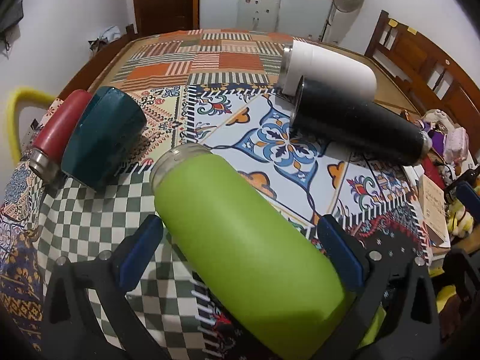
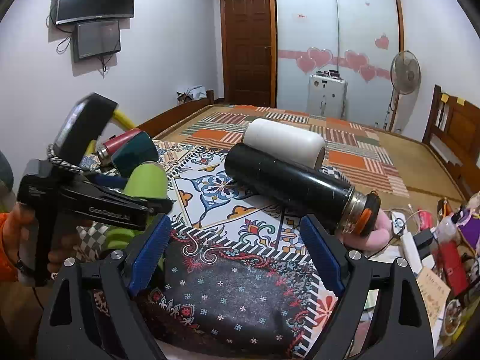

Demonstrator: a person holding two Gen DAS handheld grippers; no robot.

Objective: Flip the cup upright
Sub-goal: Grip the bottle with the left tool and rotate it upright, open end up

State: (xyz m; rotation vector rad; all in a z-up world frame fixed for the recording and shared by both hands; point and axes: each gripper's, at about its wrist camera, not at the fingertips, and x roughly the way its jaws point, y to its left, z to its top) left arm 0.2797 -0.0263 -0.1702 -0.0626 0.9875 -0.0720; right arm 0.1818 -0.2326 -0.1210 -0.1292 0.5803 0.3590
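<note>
A lime-green cup (image 1: 249, 240) lies on its side on the patterned cloth, its open steel rim pointing away. My left gripper (image 1: 240, 228) is open, its blue pads to either side of the green cup with gaps showing. The right wrist view shows the left gripper (image 2: 90, 198) around the green cup (image 2: 147, 183). My right gripper (image 2: 237, 234) is open and empty above the dark part of the cloth, close to the black flask (image 2: 288, 186).
A red flask (image 1: 57, 135) and a teal cup (image 1: 102, 138) lie at the left. A black flask (image 1: 357, 129) and a white cup (image 1: 327, 69) lie at the right. Clutter and a wooden headboard (image 1: 420, 60) stand at the far right.
</note>
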